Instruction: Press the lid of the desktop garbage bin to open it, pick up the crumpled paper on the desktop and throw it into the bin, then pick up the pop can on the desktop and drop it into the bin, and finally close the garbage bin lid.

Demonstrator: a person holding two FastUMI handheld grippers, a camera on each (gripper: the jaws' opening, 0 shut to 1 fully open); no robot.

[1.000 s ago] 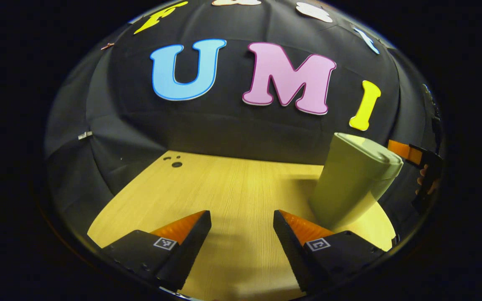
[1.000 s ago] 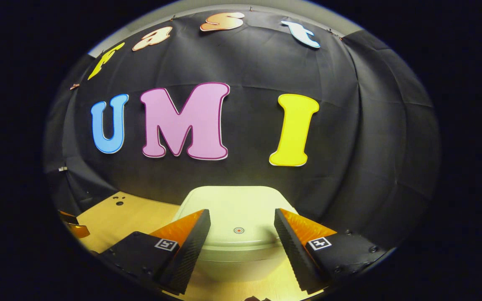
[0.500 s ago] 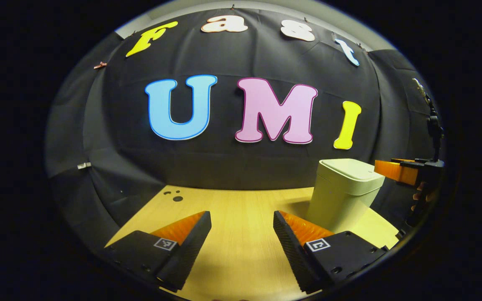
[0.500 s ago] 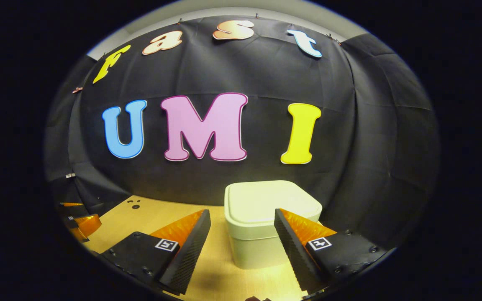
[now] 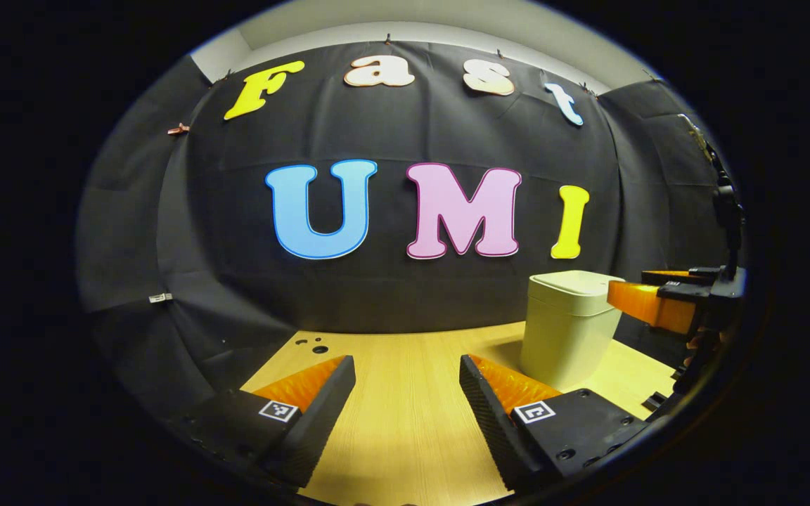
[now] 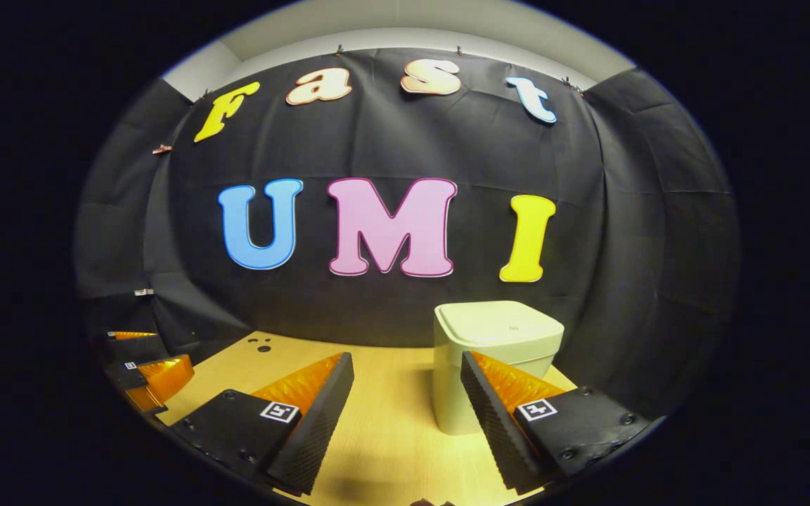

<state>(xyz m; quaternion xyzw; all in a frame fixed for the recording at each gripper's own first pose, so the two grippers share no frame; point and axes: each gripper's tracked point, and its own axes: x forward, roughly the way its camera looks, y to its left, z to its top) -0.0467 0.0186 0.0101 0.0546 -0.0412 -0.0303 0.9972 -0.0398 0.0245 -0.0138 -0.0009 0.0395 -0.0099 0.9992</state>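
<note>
Now the smooth, boxy bin (image 6: 493,365) with rounded corners stands on the wooden counter (image 6: 384,422), lid (image 6: 498,325) shut. It sits just past the right gripper (image 6: 407,393), by its right finger. Both the left gripper (image 5: 407,397) and the right one are wide open and hold nothing.

We see a light wooden tabletop (image 5: 405,393) with a few small dark holes (image 5: 313,346) near its far left corner. On it stands a pale desktop garbage bin (image 6: 493,365), lid (image 6: 500,325) shut, near the back wall.
</note>
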